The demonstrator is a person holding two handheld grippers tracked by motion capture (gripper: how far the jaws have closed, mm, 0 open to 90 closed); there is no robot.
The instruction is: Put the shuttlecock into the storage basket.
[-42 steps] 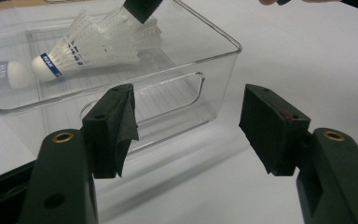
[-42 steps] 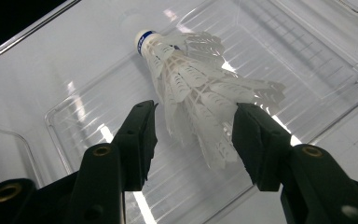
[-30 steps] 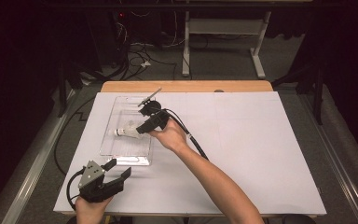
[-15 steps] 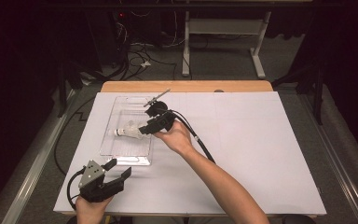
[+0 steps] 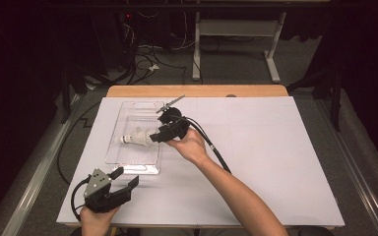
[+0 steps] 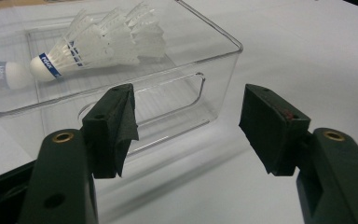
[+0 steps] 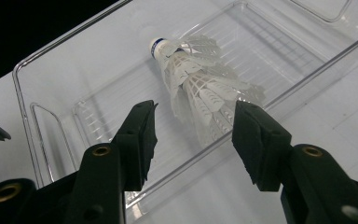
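Since the earlier frame, little has shifted: the right gripper [image 5: 153, 135] has been edged slightly along the bin's right wall, its jaws kept apart with nothing clamped. Nearest, the left gripper [image 5: 124, 178] is held low at the table's [image 5: 275, 162] front edge, jaws apart and empty, facing the handle end of the clear bin [image 6: 214, 70]. Farther on, the shuttlecocks [image 7: 196, 88] are seen lying nested on the bin floor, feathers toward the right gripper. A pick from the bin is judged to be in hand; next, the jaws must be lowered over the skirt and closed gently.
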